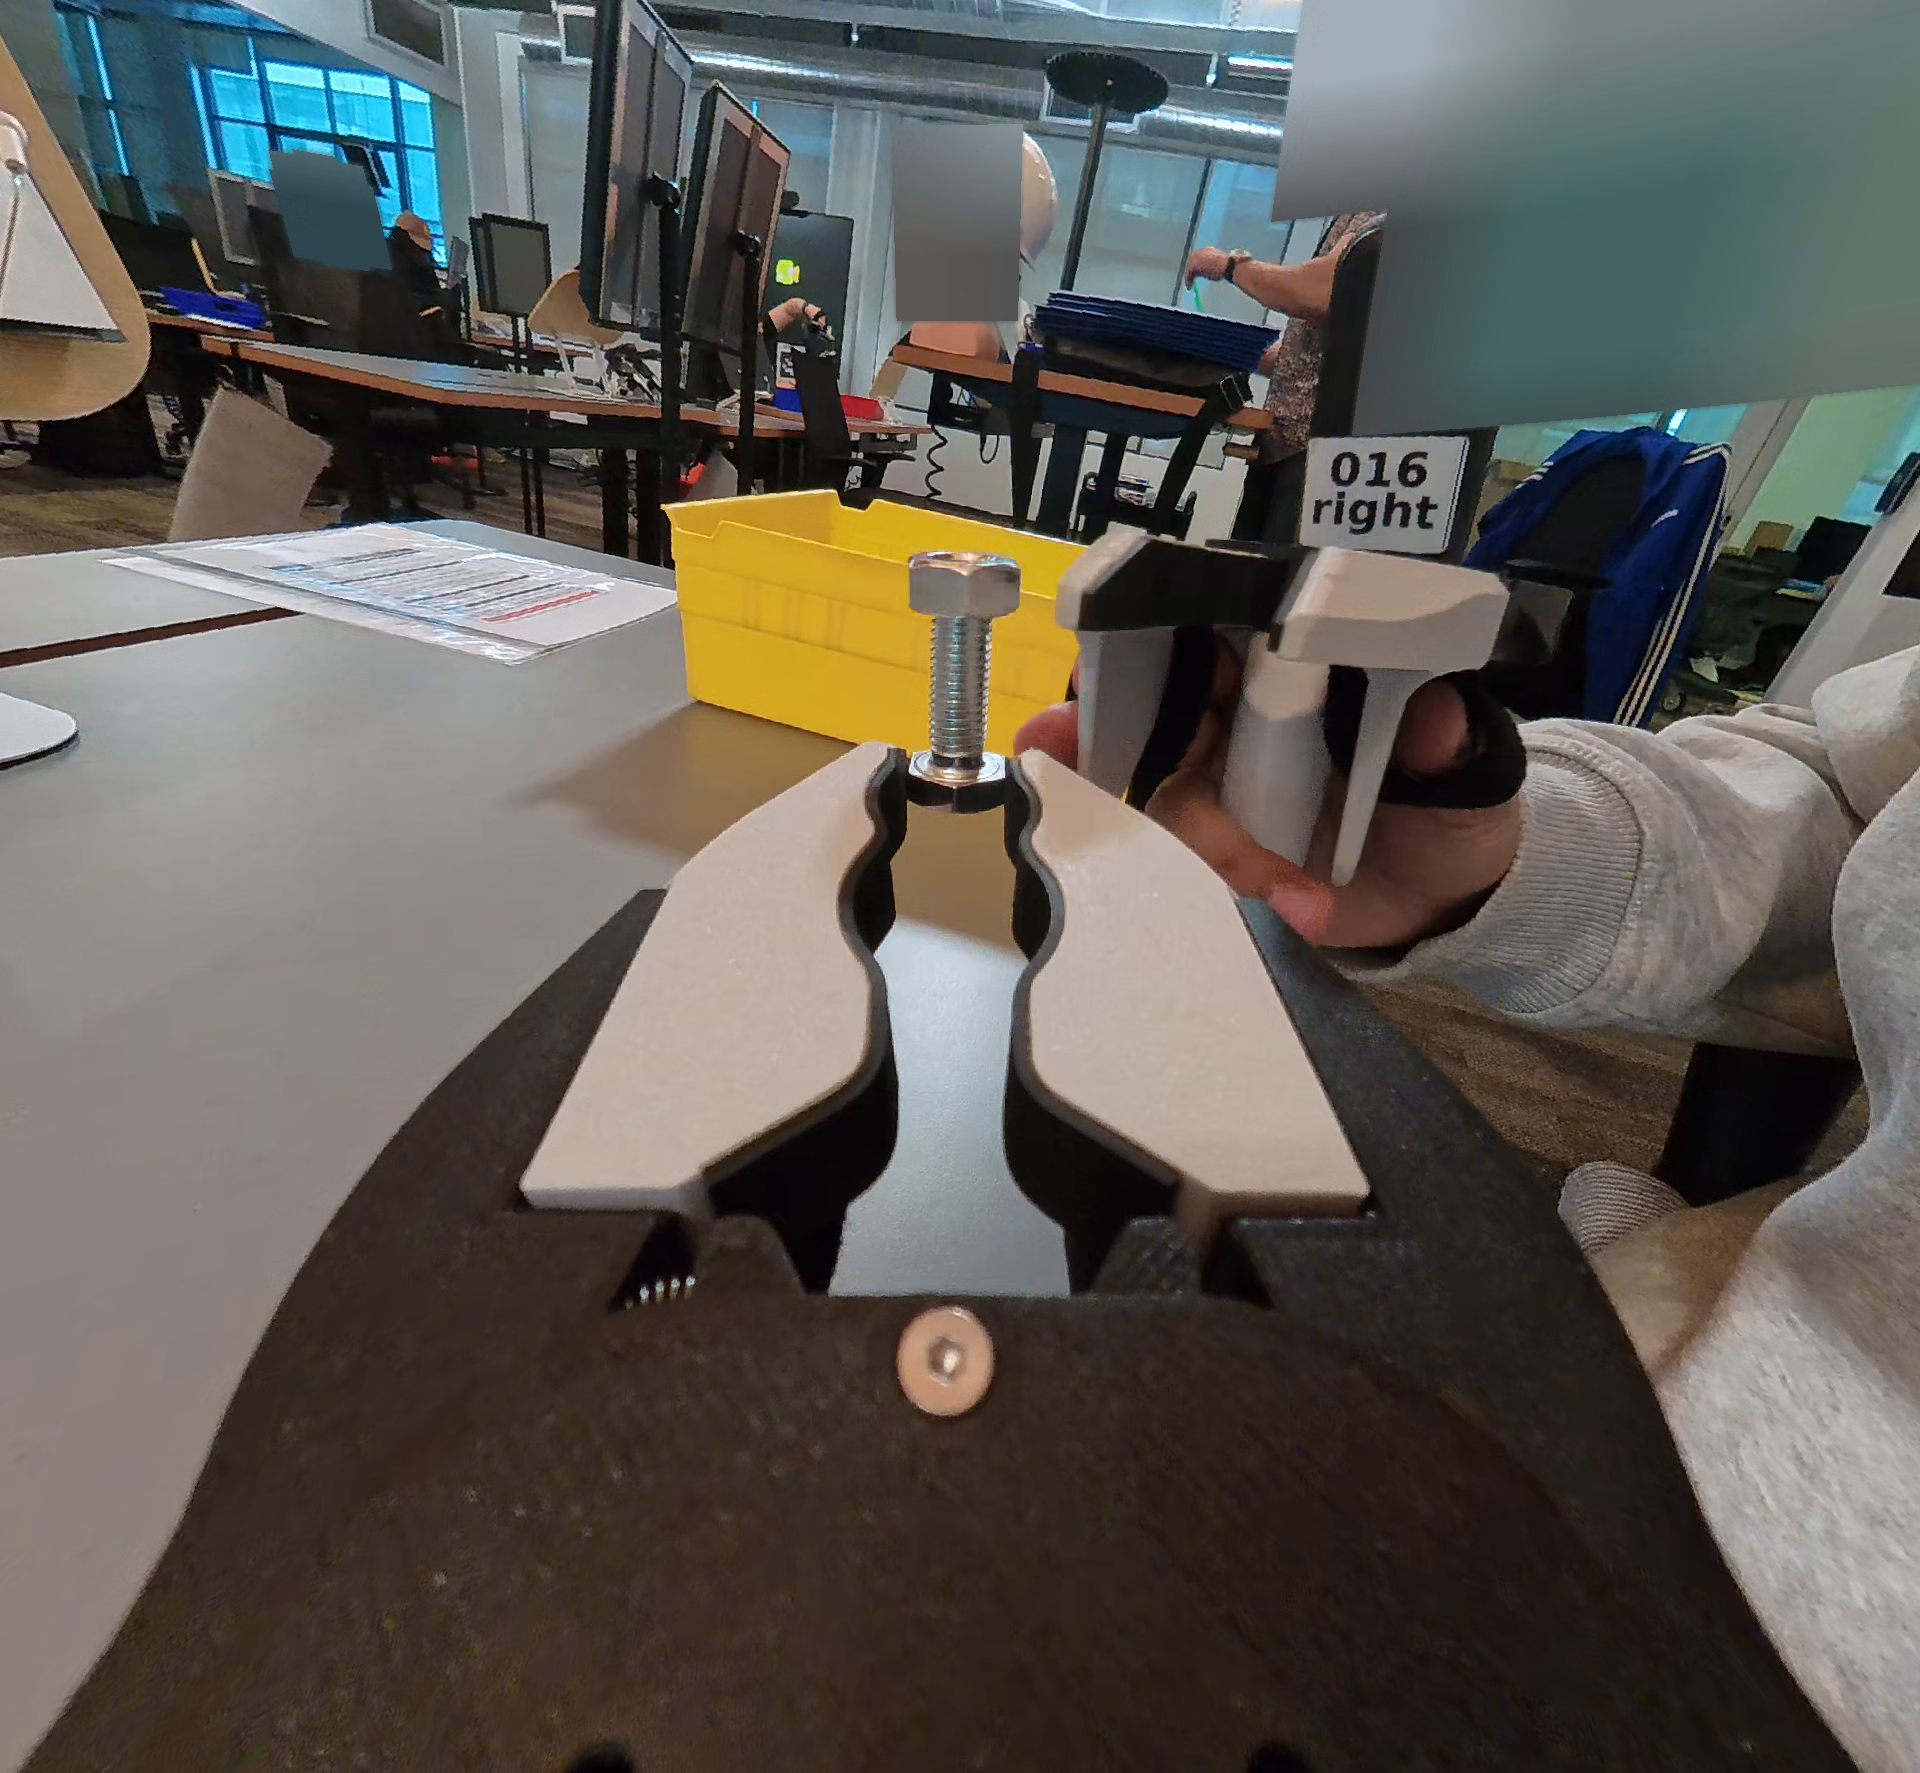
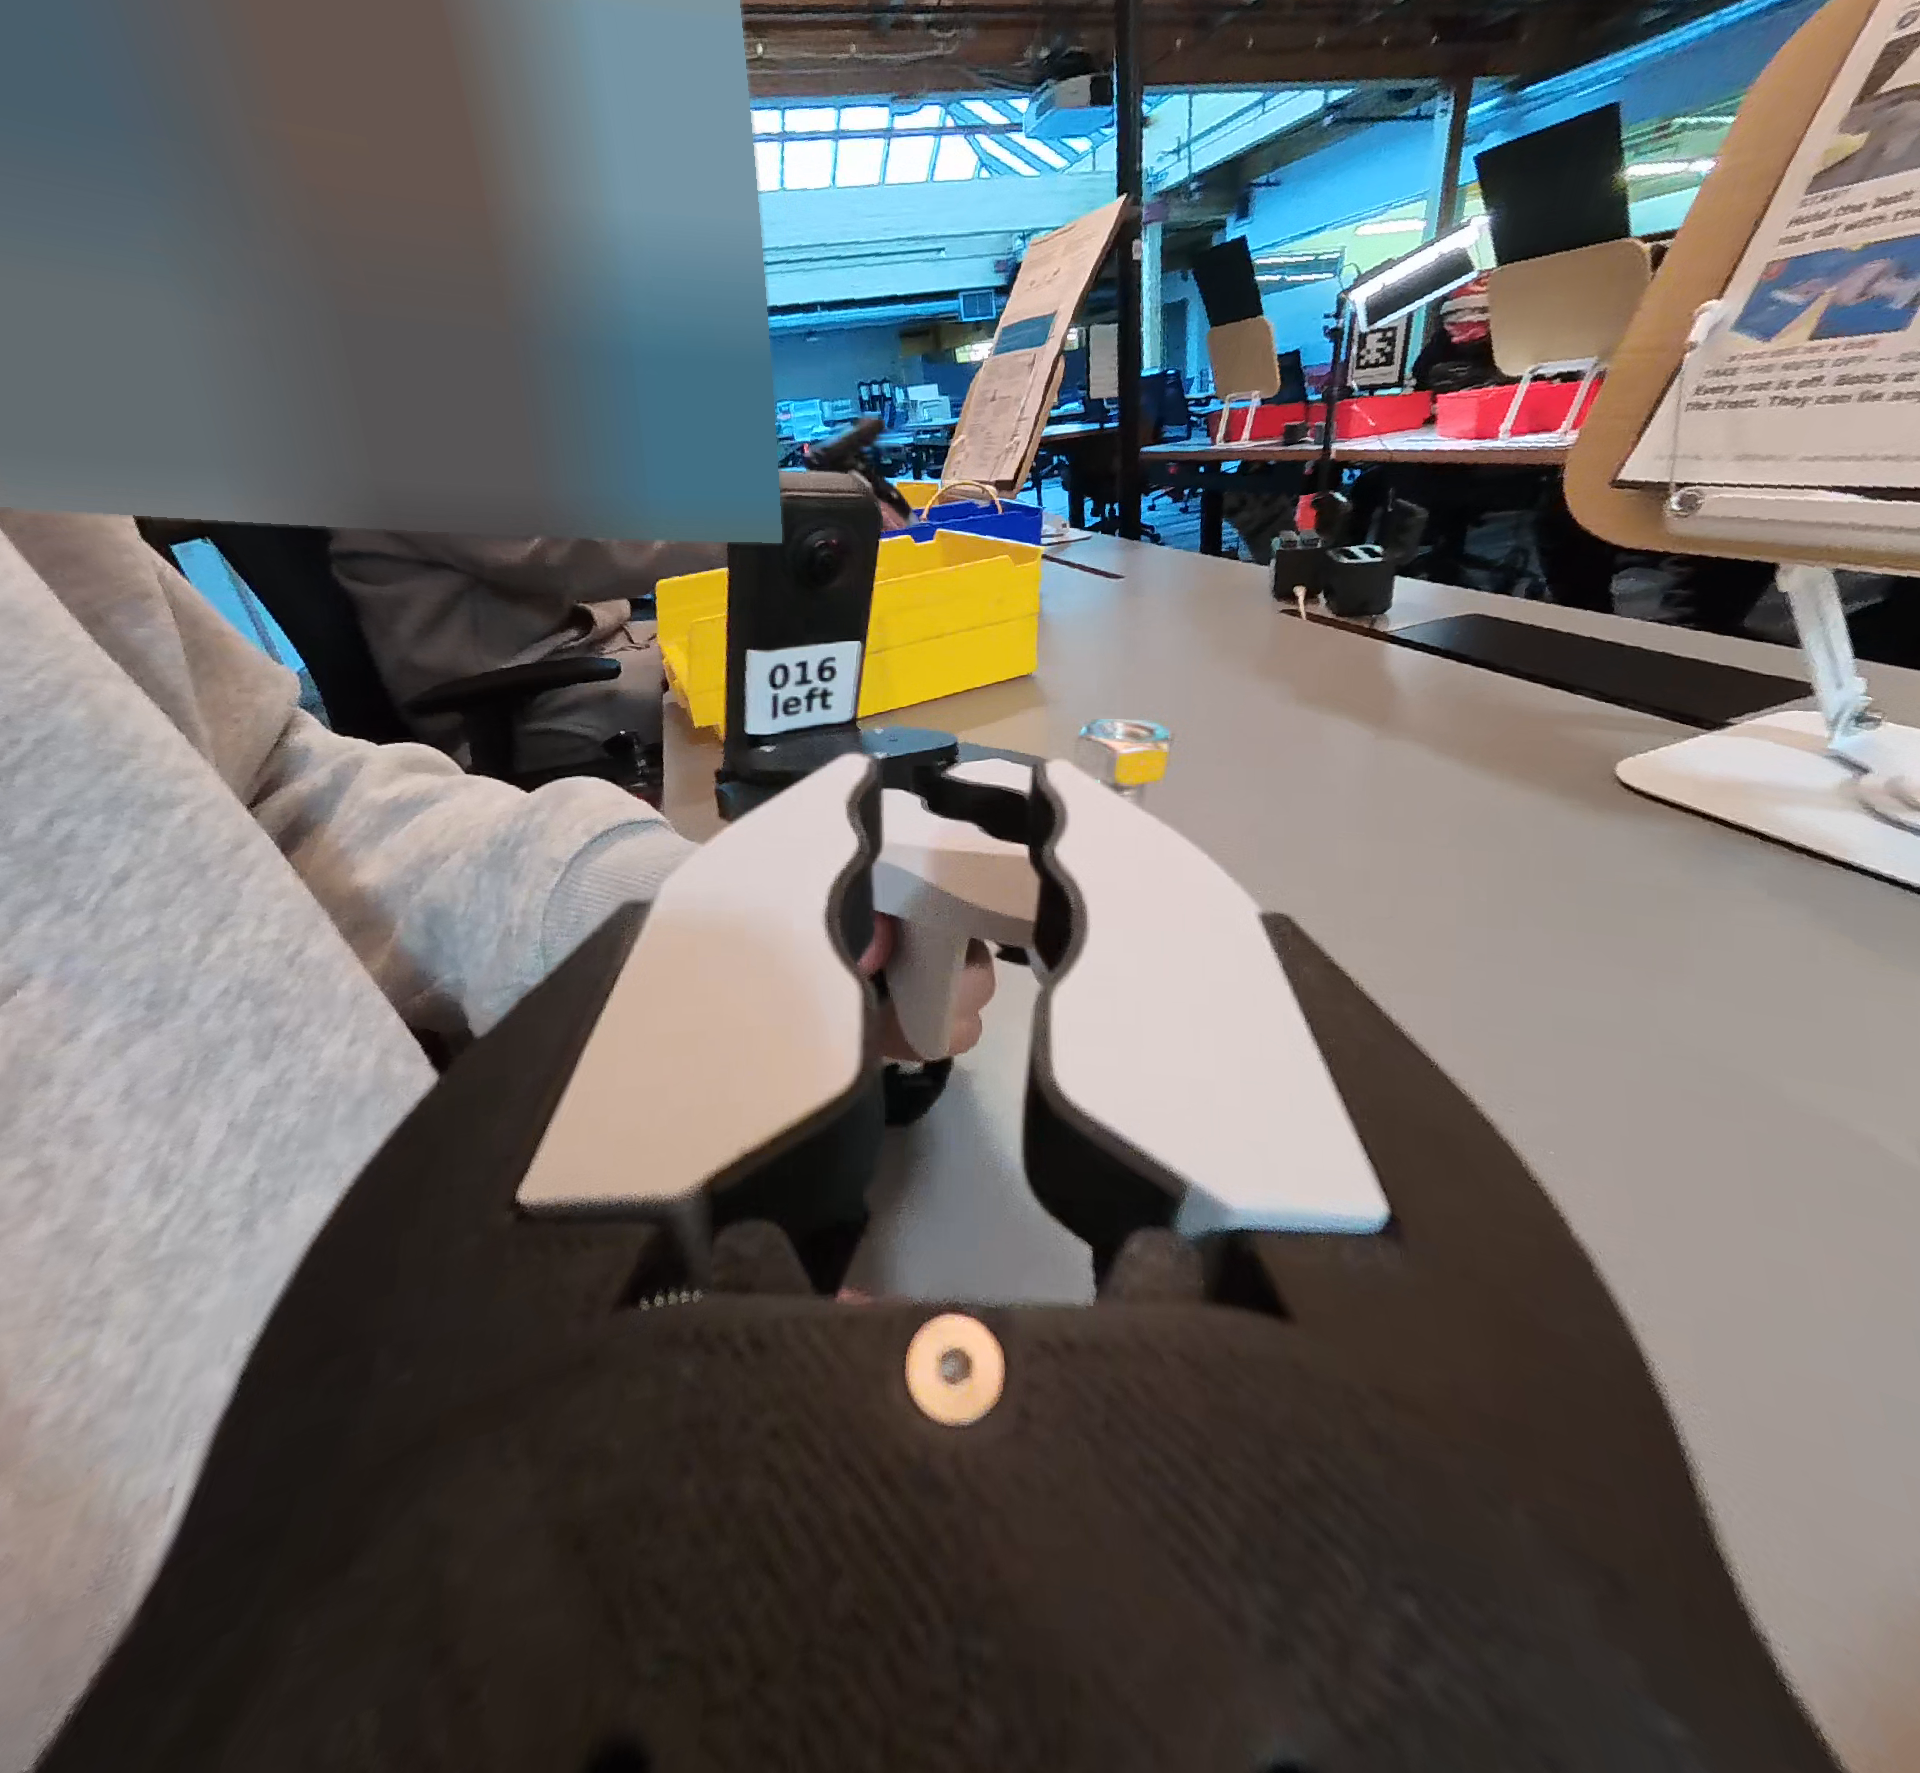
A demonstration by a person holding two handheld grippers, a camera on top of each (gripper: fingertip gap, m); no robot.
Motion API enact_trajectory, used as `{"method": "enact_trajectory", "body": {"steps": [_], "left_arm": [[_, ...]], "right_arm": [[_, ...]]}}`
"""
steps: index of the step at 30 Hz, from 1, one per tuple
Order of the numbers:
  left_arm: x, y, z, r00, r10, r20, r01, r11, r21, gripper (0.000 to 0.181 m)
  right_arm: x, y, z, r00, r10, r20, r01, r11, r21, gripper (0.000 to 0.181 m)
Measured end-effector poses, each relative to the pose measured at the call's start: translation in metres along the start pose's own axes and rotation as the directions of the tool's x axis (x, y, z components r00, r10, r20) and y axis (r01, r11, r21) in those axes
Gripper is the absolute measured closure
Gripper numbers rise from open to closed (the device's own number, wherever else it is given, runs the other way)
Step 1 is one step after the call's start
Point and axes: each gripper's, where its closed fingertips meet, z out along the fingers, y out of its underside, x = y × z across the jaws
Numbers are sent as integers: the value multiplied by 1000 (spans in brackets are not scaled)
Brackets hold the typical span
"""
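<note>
My left gripper [image 1: 954, 780] is shut on a silver nut [image 1: 954, 769] at the lower end of an upright steel bolt [image 1: 961, 663], whose hex head is on top. It holds them just above the grey table [image 1: 312, 892]. My right gripper [image 2: 958, 793] is open and empty, held in a hand with a grey sleeve. In the left wrist view the right gripper [image 1: 1195, 585] is close to the right of the bolt, at the height of its head. In the right wrist view the bolt head [image 2: 1124, 752] shows just past my right fingertip, and the left gripper [image 2: 997, 778] lies behind my fingers.
A yellow bin [image 1: 790, 601] stands on the table just behind the bolt, and also shows in the right wrist view [image 2: 956, 601]. A laminated sheet [image 1: 416, 580] lies at the back left. A document stand [image 2: 1766, 269] with a white base [image 2: 1766, 788] stands at the right. Some 5 centimeters of space lies between my two pairs of fingers.
</note>
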Motion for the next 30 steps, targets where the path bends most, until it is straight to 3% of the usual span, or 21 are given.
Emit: {"method": "enact_trajectory", "body": {"steps": [3,7,10,14,16,21,24,27,30], "left_arm": [[0,0,0,1000,1,0,-1,1000,0,163],[0,0,0,1000,0,-2,0,1000,-1,163],[0,0,0,1000,-1,-2,1,1000,-1,163],[0,0,0,1000,-2,-1,2,1000,0,163],[0,0,0,1000,-1,-2,1,1000,-1,163],[1,0,0,1000,-2,-4,2,1000,-1,163],[1,0,0,1000,-3,-3,3,1000,-1,163],[0,0,0,1000,-5,-2,5,1000,0,163],[1,0,0,1000,-2,-3,2,1000,0,163]], "right_arm": [[8,-2,-1,999,-5,-47,5,1000,17,151],[17,-6,-3,995,-15,-103,21,998,60,125],[8,-2,1,999,-3,-48,5,999,33,129],[-1,1,0,999,-34,-10,34,999,-10,157],[3,0,0,998,-50,-38,50,999,-6,155],[14,-6,-2,992,-59,-107,65,997,51,125],[7,-3,1,997,-45,-56,47,998,33,130],[-1,-1,1,998,-59,-19,59,998,6,148],[3,-2,0,996,-79,-48,79,997,7,148]]}}
